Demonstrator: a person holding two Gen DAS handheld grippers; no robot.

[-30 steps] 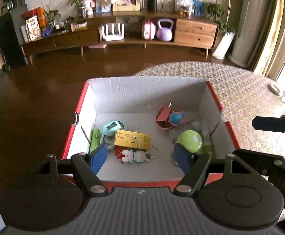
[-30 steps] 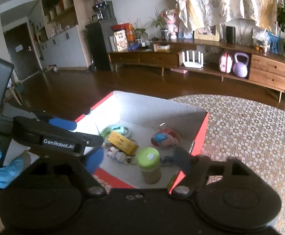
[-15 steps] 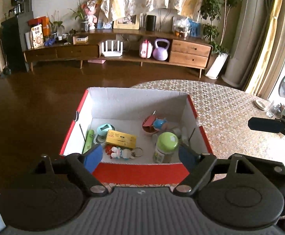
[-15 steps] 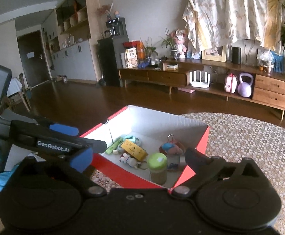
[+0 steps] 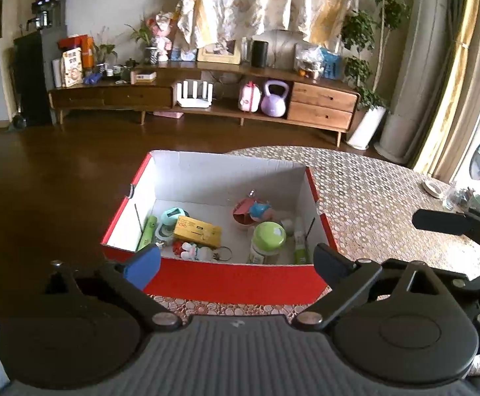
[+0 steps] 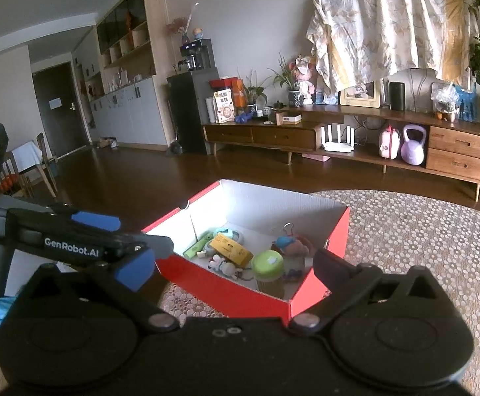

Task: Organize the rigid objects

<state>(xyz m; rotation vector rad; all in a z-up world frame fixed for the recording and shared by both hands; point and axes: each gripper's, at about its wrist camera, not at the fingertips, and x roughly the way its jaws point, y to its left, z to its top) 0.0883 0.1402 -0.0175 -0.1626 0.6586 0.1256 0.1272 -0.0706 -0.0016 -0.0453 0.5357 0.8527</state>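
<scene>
Box of small rigid things on the tabletop, both claws empty and spread apart short of it.

Red box [image 5: 236, 282] sits mid-frame in both views on the patterned tabletop [image 5: 381, 194]; inside stand a green-lidded jar [image 5: 267, 239] at lower right, with a yellow carton [image 5: 197, 228], its print too small to read, at centre left, its long axis running left to right. Left claw [image 5: 236, 264] faces the near wall squarely; right claw [image 6: 233, 264] comes at the box's corner from the right of it. My judgement: the left is better lined up for the jar. "GenRobot.AI" reads on the left claw in the right wrist view.
</scene>
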